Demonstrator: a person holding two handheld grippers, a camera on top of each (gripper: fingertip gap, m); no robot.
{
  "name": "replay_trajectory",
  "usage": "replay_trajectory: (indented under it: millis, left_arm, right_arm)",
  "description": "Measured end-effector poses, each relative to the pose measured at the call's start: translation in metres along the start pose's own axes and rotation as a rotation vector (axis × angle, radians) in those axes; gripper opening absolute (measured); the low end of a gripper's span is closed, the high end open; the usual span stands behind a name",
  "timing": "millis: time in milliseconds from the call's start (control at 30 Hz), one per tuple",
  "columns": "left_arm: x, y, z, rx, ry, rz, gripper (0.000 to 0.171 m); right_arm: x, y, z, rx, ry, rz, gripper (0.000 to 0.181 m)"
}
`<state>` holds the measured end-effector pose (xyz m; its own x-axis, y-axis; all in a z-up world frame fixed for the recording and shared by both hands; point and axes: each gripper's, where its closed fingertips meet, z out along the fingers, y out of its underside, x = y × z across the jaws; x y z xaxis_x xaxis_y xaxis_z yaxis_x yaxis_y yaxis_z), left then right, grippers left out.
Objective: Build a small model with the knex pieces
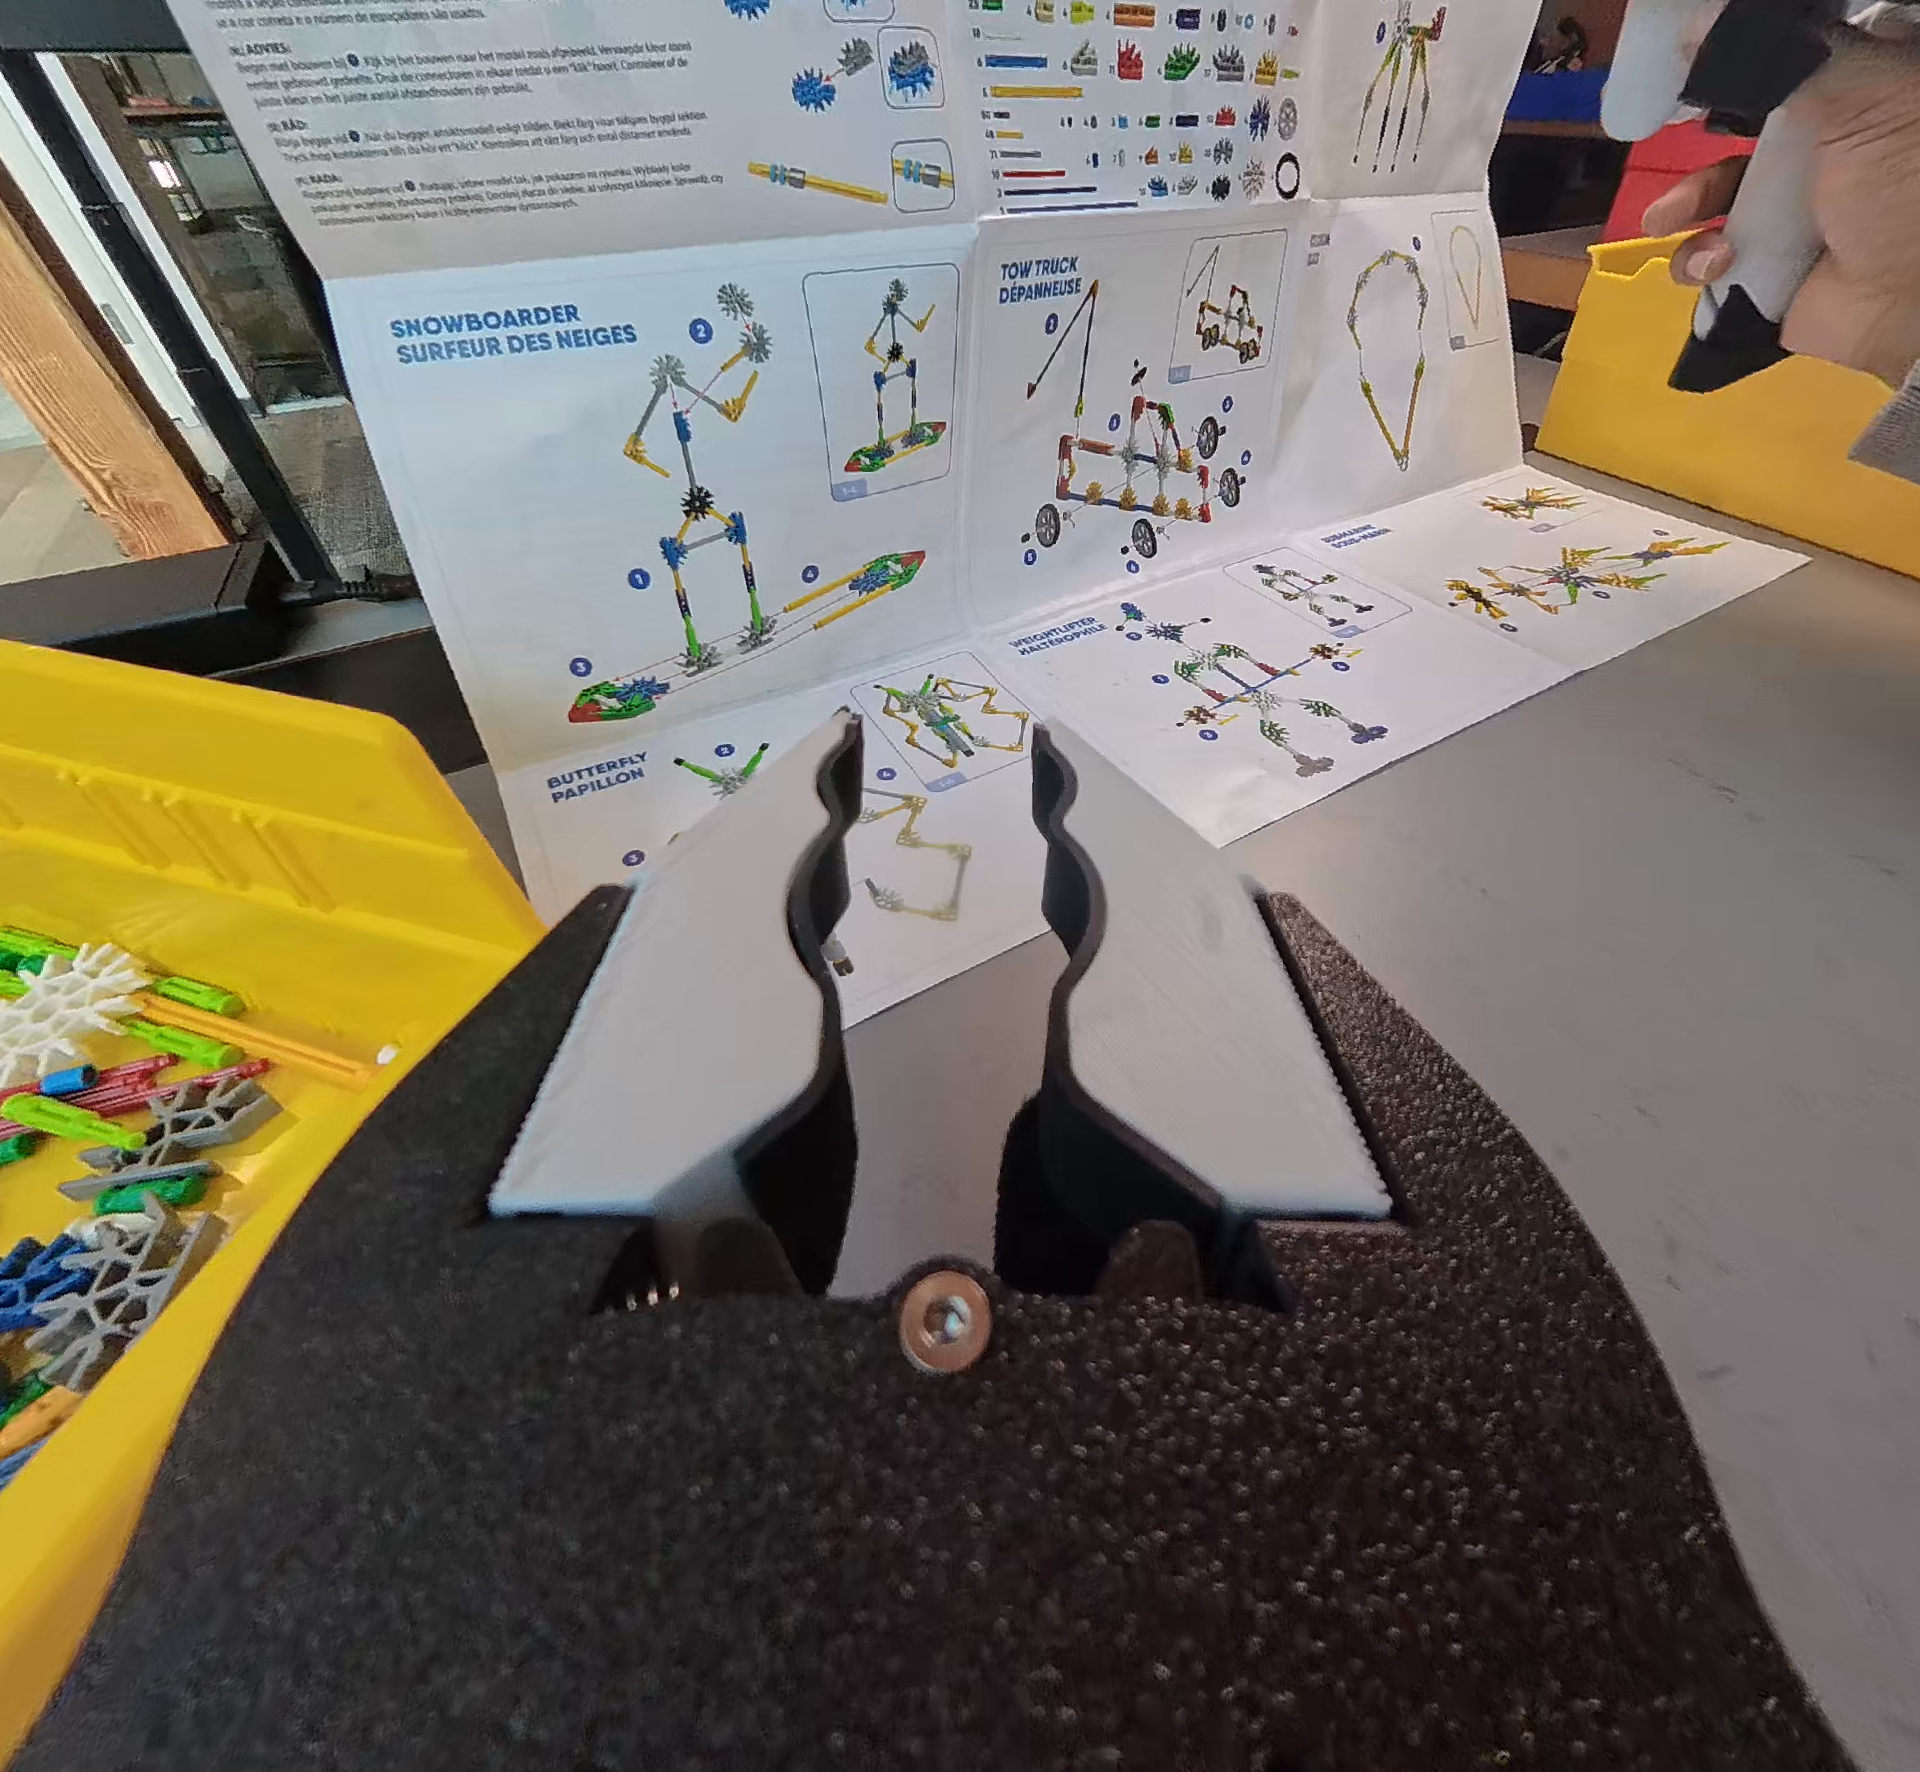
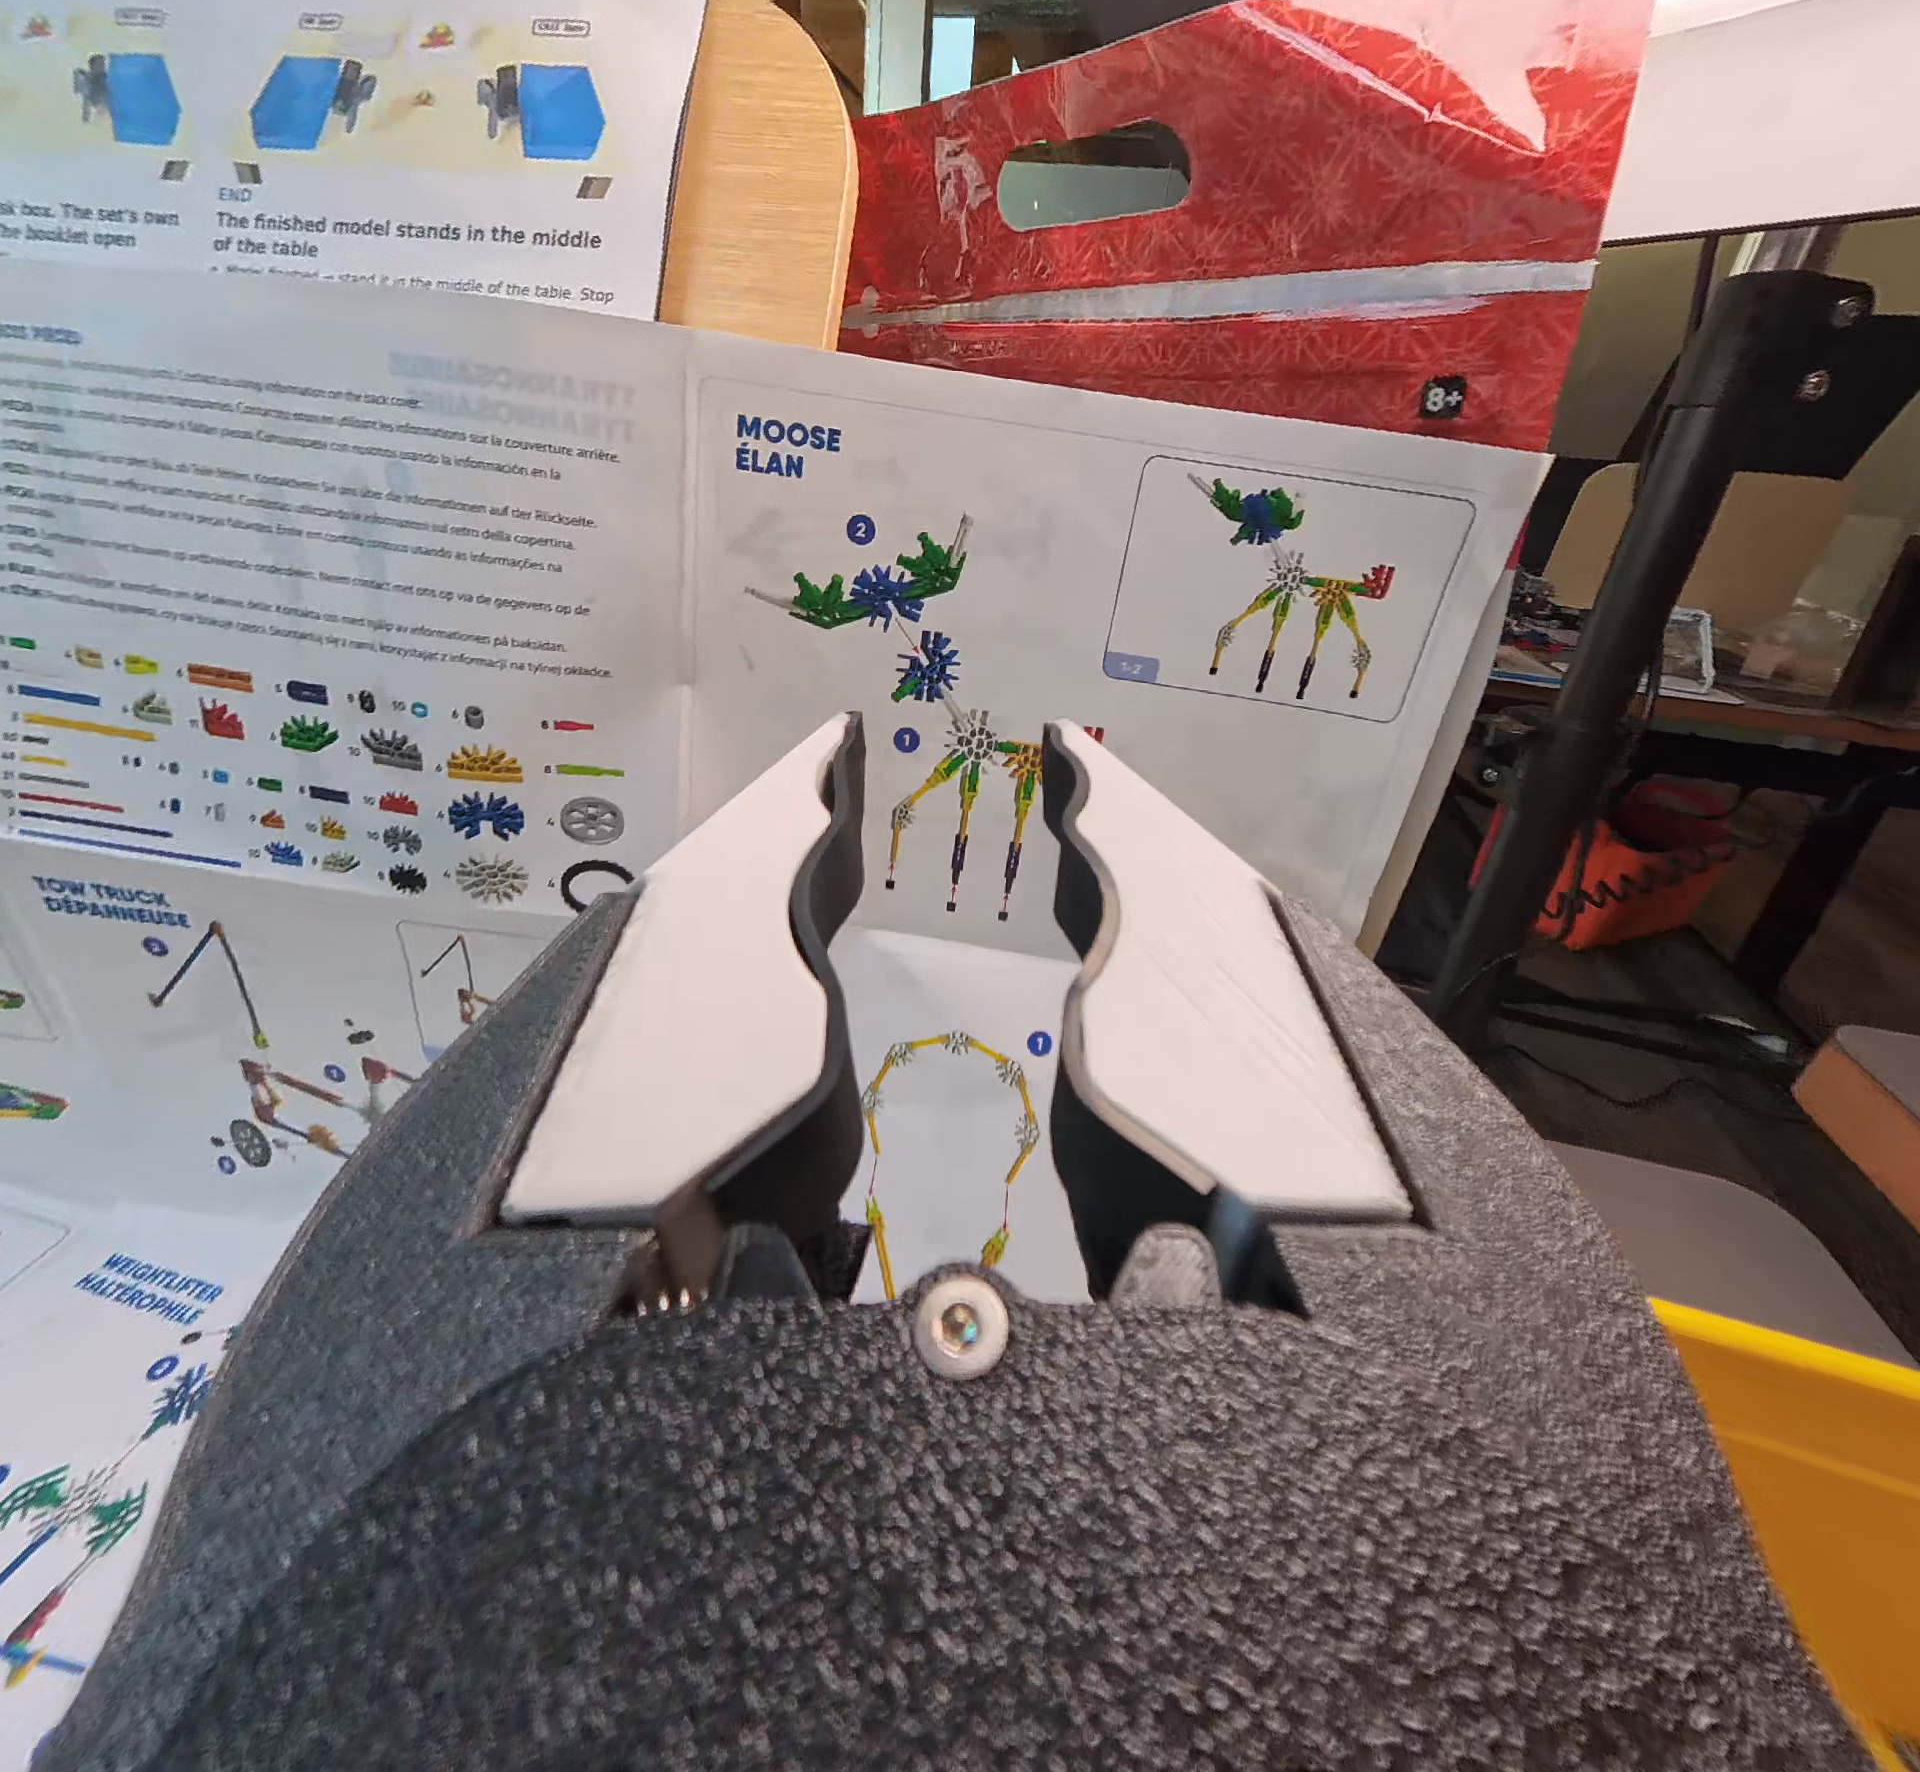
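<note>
Both grippers, left gripper and right gripper, hover with fingers apart and empty before the unfolded instruction sheet propped at the counter's back edge, while loose building pieces lie unassembled in the yellow tray at the counter's left edge.

White folded paper instruction sheet, multicoloured diagrams; yellow plastic tray, green, blue, grey, white rods; red glossy patterned bag; grey tabletop.
</note>
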<state>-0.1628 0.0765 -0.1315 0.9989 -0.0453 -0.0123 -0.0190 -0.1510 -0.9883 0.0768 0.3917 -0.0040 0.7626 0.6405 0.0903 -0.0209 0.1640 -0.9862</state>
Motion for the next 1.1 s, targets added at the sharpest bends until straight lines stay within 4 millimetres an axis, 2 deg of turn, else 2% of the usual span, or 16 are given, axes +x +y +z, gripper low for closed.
replay_trajectory:
  millis: [167,233,333,600,1100]
  left_arm:
    - [0.003,0.001,0.003,-0.01,0.014,0.007,0.032]
    - [0.005,0.002,0.003,-0.014,0.019,0.014,0.032]
    - [0.008,0.002,0.005,-0.018,0.034,0.018,0.032]
    - [0.008,-0.001,0.002,0.003,0.038,-0.003,0.032]
    - [0.008,0.0,0.003,-0.004,0.038,-0.008,0.032]
  right_arm:
    - [0.007,0.018,0.021,0.022,0.013,0.05,0.024]
    - [0.005,0.034,0.026,-0.035,0.0,0.012,0.023]
    - [0.008,0.029,0.021,0.006,0.026,-0.04,0.016]
    - [0.018,0.033,0.019,-0.005,0.034,-0.003,0.011]
    - [0.014,0.032,0.019,0.001,0.01,0.015,0.01]
